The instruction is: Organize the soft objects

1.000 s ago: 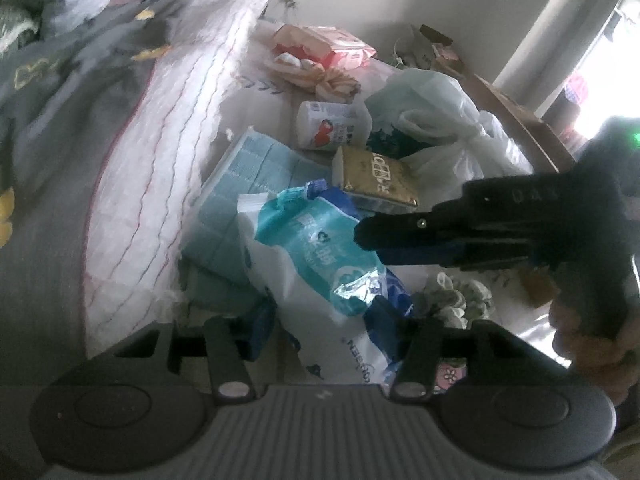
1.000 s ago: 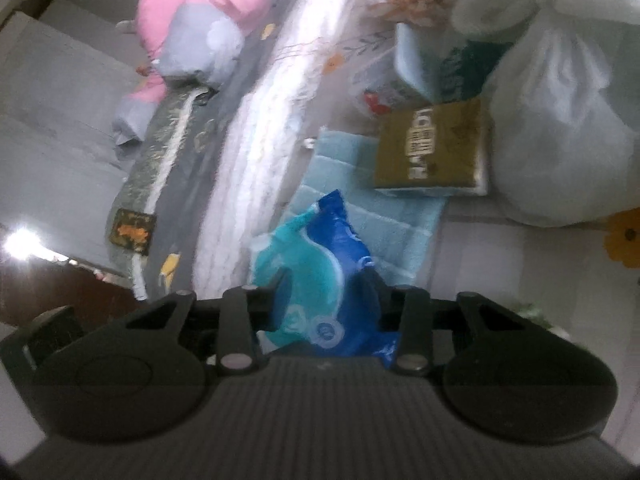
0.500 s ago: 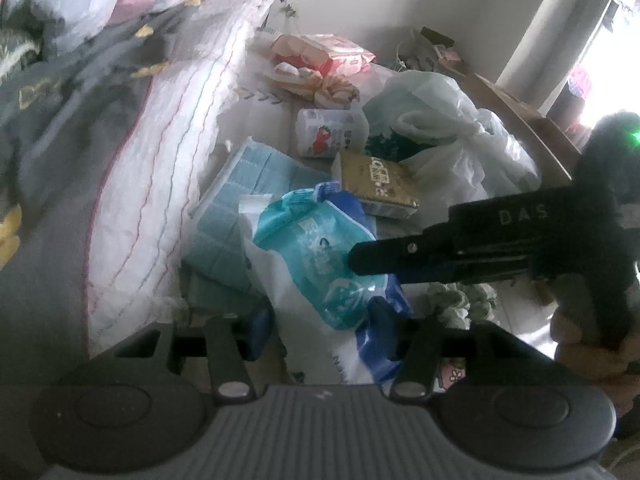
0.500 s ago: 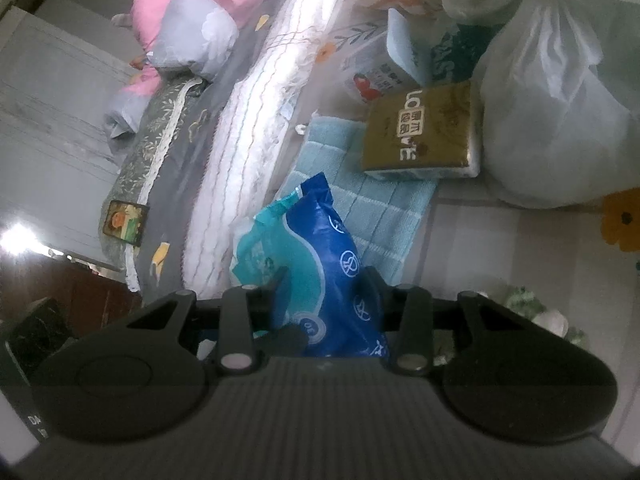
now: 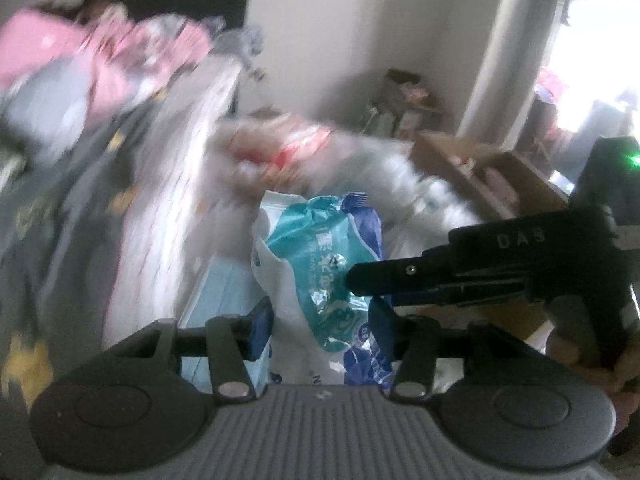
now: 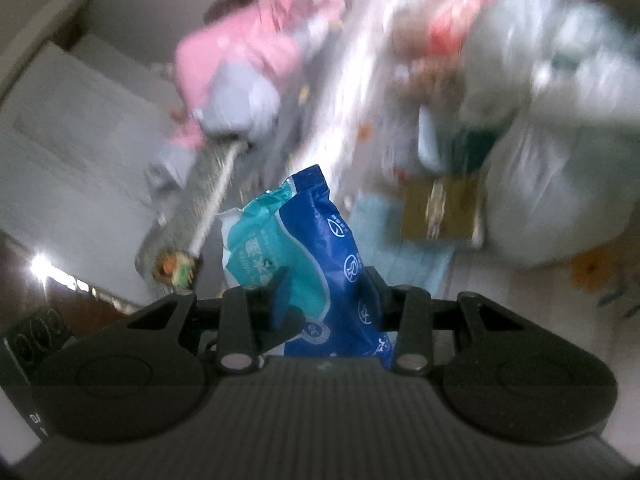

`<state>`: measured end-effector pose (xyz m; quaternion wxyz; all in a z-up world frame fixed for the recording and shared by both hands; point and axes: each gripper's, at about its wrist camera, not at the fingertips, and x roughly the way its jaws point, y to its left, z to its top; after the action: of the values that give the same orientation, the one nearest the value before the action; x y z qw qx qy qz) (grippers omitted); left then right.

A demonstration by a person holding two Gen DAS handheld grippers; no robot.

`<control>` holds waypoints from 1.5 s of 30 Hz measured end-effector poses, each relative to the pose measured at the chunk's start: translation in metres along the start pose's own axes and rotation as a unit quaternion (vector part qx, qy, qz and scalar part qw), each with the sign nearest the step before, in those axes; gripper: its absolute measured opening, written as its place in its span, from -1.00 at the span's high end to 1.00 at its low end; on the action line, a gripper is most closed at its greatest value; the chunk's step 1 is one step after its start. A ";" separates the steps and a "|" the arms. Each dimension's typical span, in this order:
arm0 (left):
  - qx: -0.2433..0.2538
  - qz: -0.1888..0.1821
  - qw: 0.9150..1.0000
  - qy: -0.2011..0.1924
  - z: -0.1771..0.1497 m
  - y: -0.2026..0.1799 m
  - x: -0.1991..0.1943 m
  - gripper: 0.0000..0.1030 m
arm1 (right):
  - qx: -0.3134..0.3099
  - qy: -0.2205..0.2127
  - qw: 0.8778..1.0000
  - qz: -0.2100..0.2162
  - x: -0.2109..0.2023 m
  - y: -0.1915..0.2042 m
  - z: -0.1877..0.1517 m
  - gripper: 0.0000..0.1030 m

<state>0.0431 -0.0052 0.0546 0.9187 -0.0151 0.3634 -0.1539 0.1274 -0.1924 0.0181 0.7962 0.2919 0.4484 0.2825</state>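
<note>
Both grippers are on one teal-and-blue soft pack [image 6: 304, 252], clear above the bed: the right gripper [image 6: 326, 300] is clamped on it part-way closed, and the left gripper [image 5: 320, 320] grips the same pack (a little wider, pads against its white and blue sides). Below, blurred, lies a cluttered bed [image 5: 160, 184] with a grey quilt [image 5: 60, 184], a white plastic bag [image 6: 560, 184], a pale blue towel [image 6: 416, 260] and a brown packet [image 6: 440, 212].

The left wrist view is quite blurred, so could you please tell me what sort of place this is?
Most likely a lived-in bedroom: a bed with a grey and white quilt, pink bedding or clothes heaped at its head, and a cardboard box by the bright window.
</note>
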 end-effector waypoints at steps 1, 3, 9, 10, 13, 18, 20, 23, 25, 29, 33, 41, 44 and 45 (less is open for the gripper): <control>0.014 -0.003 1.000 -0.009 0.009 -0.010 0.000 -0.01 | -0.001 -0.016 1.000 0.002 -0.013 -0.001 0.006 0.27; 0.040 -0.012 0.999 -0.023 0.027 -0.032 0.002 -0.01 | 0.001 -0.047 0.999 0.004 -0.039 -0.006 0.017 0.27; 0.096 -0.065 0.993 -0.040 0.082 -0.111 0.035 -0.01 | 0.010 -0.123 0.992 -0.025 -0.124 -0.039 0.055 0.27; 0.103 -0.076 0.991 -0.038 0.090 -0.124 0.043 -0.01 | 0.013 -0.133 0.990 -0.035 -0.140 -0.047 0.062 0.27; 0.120 -0.116 0.986 -0.013 0.109 -0.166 0.078 -0.05 | 0.028 -0.146 0.986 -0.072 -0.180 -0.079 0.083 0.27; 0.115 -0.167 0.977 0.070 0.123 -0.219 0.160 -0.05 | 0.088 -0.108 0.982 -0.129 -0.213 -0.152 0.113 0.27; 0.109 -0.180 0.972 0.107 0.122 -0.235 0.191 -0.05 | 0.112 -0.084 0.978 -0.156 -0.215 -0.184 0.124 0.27; 0.098 -0.188 0.963 0.165 0.114 -0.254 0.235 -0.04 | 0.132 -0.055 0.972 -0.187 -0.213 -0.222 0.130 0.27; 0.089 -0.190 0.958 0.194 0.106 -0.262 0.258 -0.05 | 0.135 -0.036 0.969 -0.205 -0.208 -0.243 0.137 0.28; 0.085 -0.174 0.956 0.221 0.098 -0.272 0.291 -0.12 | 0.129 -0.008 0.962 -0.239 -0.191 -0.271 0.144 0.29; 0.090 -0.155 0.957 0.227 0.100 -0.279 0.308 -0.29 | 0.119 0.010 0.958 -0.262 -0.170 -0.287 0.149 0.30; 0.077 -0.164 0.959 0.216 0.114 -0.275 0.294 -0.49 | 0.105 -0.022 0.955 -0.277 -0.185 -0.276 0.156 0.27; 0.067 -0.184 0.961 0.195 0.124 -0.262 0.275 -0.49 | 0.102 -0.047 0.957 -0.266 -0.200 -0.265 0.156 0.27; 0.064 -0.190 0.961 0.190 0.127 -0.258 0.268 -0.51 | 0.101 -0.053 0.959 -0.261 -0.205 -0.261 0.155 0.27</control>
<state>0.2425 -0.3404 0.0066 0.7855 0.0046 0.5112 -0.3489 0.2231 -0.5461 0.0091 0.8314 0.2581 0.4921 0.0019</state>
